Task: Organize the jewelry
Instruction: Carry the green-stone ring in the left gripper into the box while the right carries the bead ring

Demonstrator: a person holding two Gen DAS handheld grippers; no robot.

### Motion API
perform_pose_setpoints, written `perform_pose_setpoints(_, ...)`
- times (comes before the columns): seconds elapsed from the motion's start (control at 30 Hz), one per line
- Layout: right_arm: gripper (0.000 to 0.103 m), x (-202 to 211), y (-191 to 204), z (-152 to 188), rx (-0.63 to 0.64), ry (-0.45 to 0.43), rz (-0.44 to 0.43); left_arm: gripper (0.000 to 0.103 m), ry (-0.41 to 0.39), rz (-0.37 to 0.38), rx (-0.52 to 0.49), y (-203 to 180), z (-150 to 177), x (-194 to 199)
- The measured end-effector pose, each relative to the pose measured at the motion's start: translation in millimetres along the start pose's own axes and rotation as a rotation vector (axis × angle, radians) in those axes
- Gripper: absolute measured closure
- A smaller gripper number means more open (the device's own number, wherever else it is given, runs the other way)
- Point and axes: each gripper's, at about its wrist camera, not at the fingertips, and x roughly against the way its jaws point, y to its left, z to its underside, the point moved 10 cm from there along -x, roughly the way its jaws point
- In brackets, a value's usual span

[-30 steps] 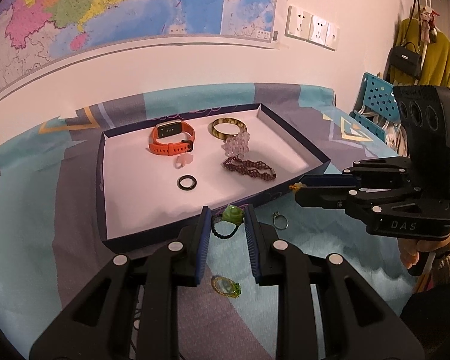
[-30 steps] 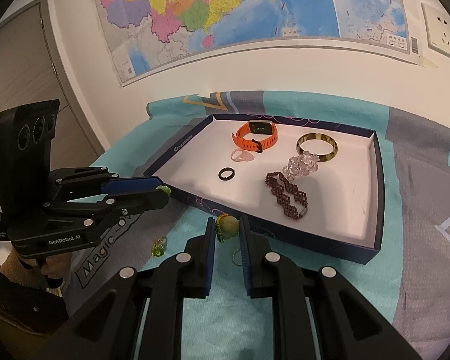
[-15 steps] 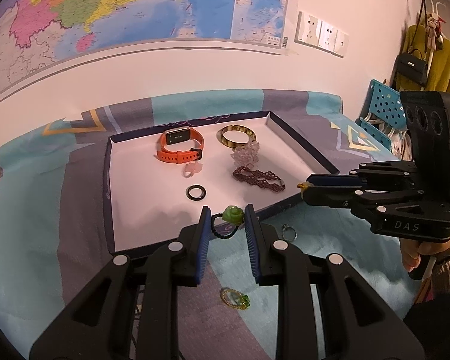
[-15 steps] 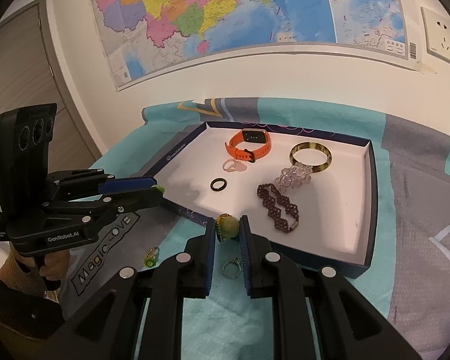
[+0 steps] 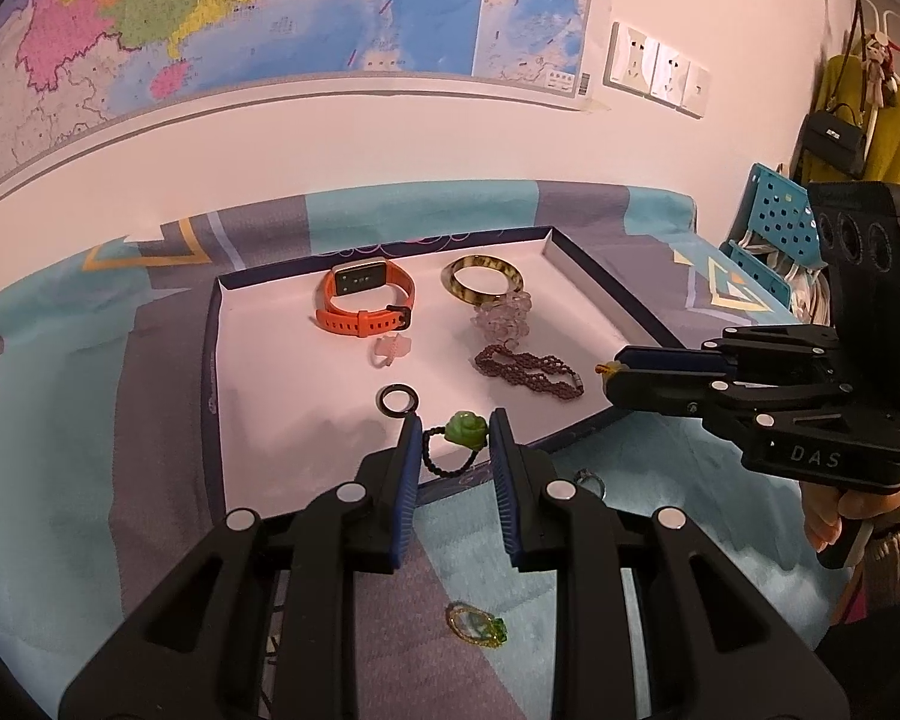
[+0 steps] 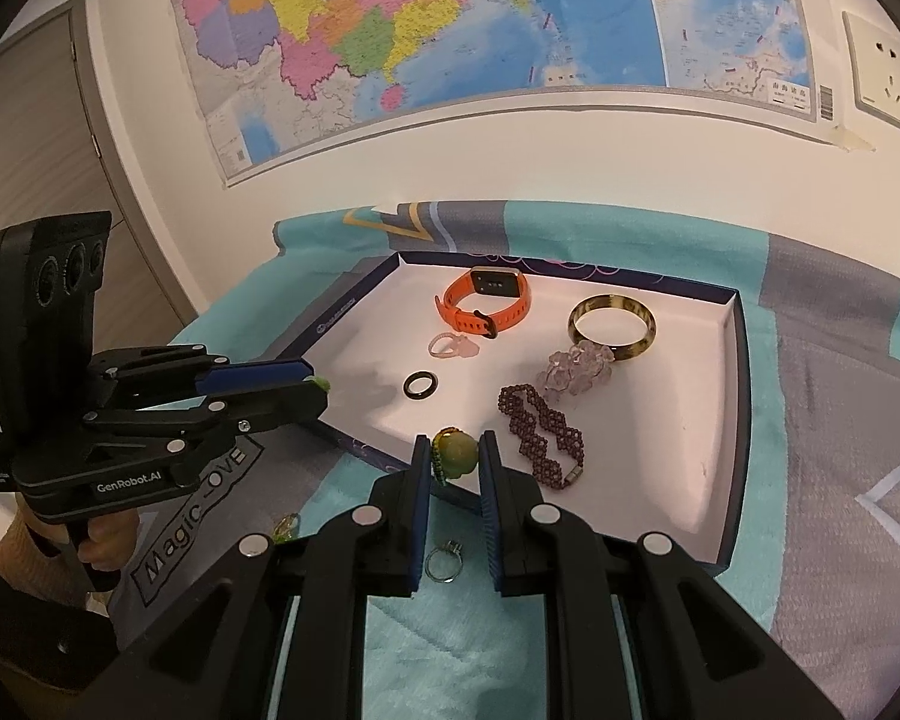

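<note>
Both grippers have advanced over the tray [image 5: 213, 372] near edge. Left gripper [image 5: 453, 441] clenches the green rose ring [image 5: 465, 429]; right gripper [image 6: 453, 459] clenches the yellow-green bead ring [image 6: 456, 455]. Release comes next.

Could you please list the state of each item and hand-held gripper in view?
Left hand-held gripper: shut on green rose ring.
Right hand-held gripper: shut on yellow-green bead ring.
Tray: open, holding jewelry.
Orange watch: strap buckled, inside tray.
Silver ring: on cloth, outside tray.
Green-stone ring: on cloth, outside tray.
</note>
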Motion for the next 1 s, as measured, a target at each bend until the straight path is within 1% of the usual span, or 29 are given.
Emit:
perform_pose_setpoints(0.6, 0.089, -11, -6, -8, -0.002, 0.009, 0.005, 0.080, 0.015, -0.003, 0.019, 5, -6, -16)
perform_pose_setpoints(1.0, 0.089, -18, -9, -7, -0.006, 0.024, 0.007, 0.080, 0.028, -0.009, 0.021, 5, -7, -25)
